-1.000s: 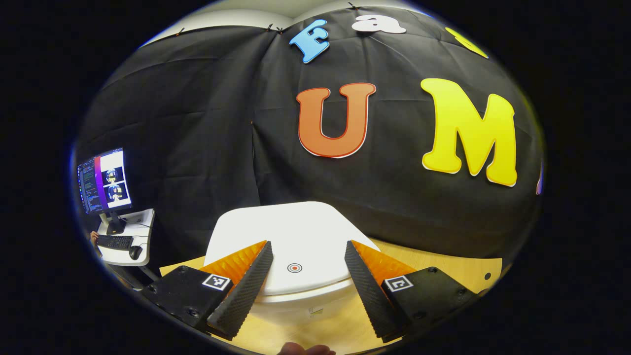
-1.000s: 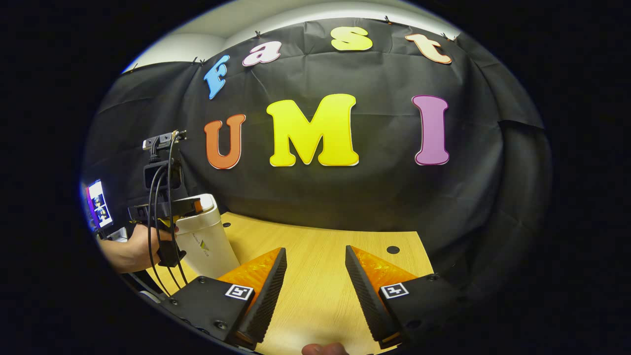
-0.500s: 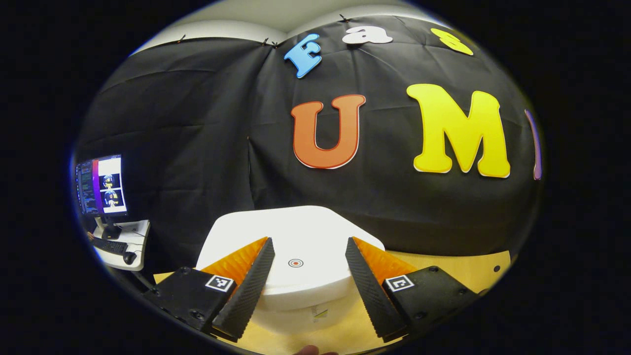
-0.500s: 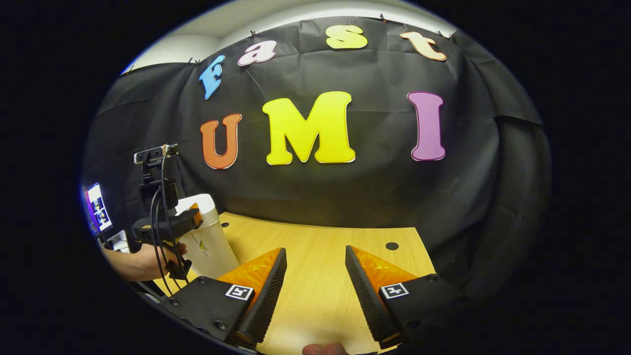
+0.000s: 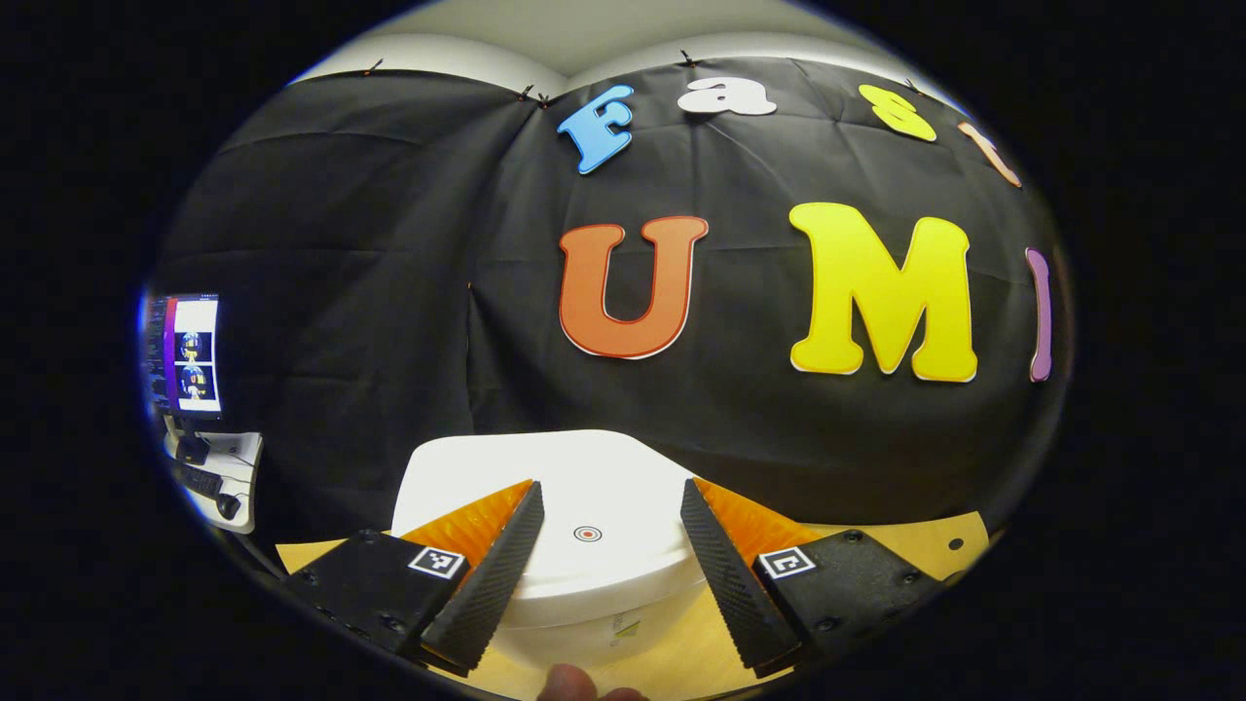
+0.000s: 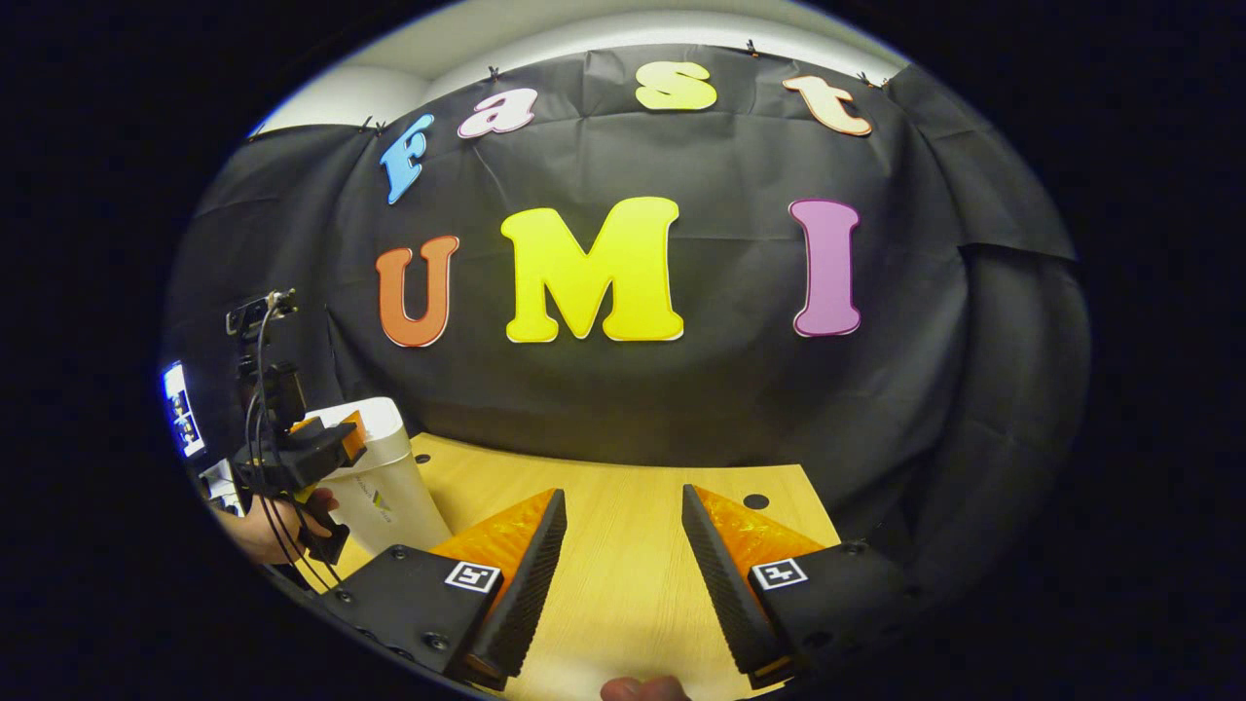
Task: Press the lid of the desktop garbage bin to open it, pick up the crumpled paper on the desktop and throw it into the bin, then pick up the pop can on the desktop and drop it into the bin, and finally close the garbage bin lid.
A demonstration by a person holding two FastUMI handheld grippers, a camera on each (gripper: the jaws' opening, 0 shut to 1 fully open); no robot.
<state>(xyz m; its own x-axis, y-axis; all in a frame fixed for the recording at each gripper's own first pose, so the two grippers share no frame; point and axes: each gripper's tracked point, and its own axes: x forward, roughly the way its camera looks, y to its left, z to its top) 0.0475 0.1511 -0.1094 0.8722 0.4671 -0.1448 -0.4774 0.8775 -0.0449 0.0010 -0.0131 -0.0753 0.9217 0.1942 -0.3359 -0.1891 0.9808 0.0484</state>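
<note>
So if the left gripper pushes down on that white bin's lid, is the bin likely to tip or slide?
Probably not tip: the bin looks squat and sits flat on the table. The lid looks like smooth hard plastic, so the left gripper may skid. The bin also looks light, so an off-centre push might slide it.

White desktop garbage bin (image 5: 574, 623) standing upright on the wooden desktop (image 6: 623, 584), lid (image 5: 584, 487) shut, small red target mark (image 5: 587, 534) near its front edge
</note>
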